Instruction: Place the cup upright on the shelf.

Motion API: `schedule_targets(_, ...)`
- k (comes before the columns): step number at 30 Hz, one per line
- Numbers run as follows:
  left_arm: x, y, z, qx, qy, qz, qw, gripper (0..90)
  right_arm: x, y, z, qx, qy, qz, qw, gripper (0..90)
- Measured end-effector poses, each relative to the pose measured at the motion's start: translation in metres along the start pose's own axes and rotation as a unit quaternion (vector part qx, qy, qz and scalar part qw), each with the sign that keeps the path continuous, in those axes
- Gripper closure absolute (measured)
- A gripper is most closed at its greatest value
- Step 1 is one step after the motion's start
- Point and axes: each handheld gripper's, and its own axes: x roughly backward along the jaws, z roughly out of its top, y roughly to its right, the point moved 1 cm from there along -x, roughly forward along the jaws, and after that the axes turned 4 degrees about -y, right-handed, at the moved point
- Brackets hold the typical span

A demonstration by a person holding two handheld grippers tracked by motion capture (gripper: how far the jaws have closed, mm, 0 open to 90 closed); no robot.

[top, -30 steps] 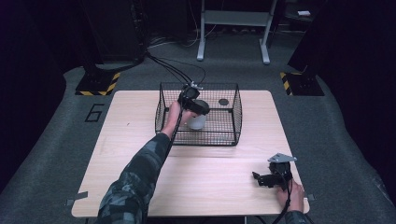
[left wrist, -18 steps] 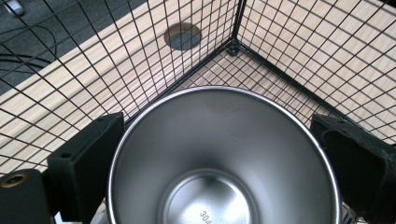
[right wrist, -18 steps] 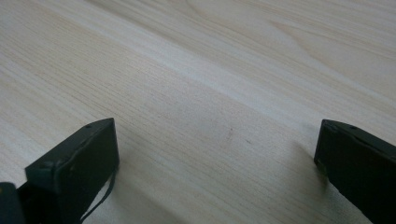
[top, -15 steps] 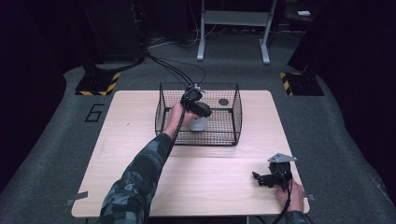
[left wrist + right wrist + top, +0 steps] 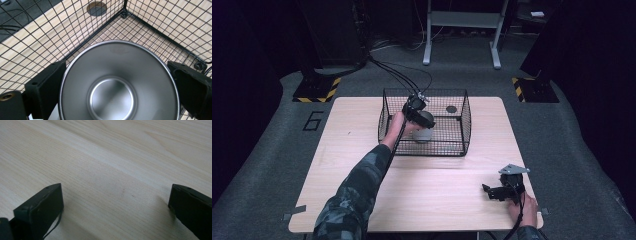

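Note:
A steel cup (image 5: 426,131) stands upright inside a black wire basket (image 5: 432,148) at the far middle of the wooden table (image 5: 432,195). My left gripper (image 5: 423,120) reaches into the basket from above and is shut on the cup. In the left gripper view the cup's open mouth (image 5: 117,85) faces the camera with a black jaw pressed on each side, over the basket floor (image 5: 155,37). My right gripper (image 5: 488,191) rests at the table's front right, open, with bare wood (image 5: 116,192) between its jaws.
A small dark disc (image 5: 451,109) lies in the basket's far right corner, also seen as the disc (image 5: 96,8) in the left gripper view. Cables trail from the basket off the table's far edge. A metal stand (image 5: 462,30) is on the floor behind.
The left gripper and the cup have shifted very slightly inside the basket. The right gripper has not moved.

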Motion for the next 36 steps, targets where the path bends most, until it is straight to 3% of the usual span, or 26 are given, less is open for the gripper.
schedule_targets(7, 0.002, 0.001, -0.003, 0.006, 0.005, 0.004, 1.0, 5.3, 0.0, 0.0, 0.0, 0.0, 0.0, -0.001, 1.0, 0.0)
schedule_targets(15, 0.014, -0.001, -0.003, 0.025, 0.02, -0.006, 0.9995, 0.0, 0.0, 0.0, 0.0, -0.001, 0.0, 0.0, 1.0, 0.0)
schedule_targets(27, 0.059, 0.006, 0.0, 0.008, 0.049, -0.021, 0.9985, 0.0, 0.0, 0.0, 0.0, 0.004, 0.0, -0.001, 1.0, 0.0)
schedule_targets(36, 0.098, 0.018, -0.008, -0.009, 0.071, -0.021, 0.9972, 0.0, 0.0, 0.0, 0.0, 0.002, 0.0, -0.001, 1.0, 0.0)
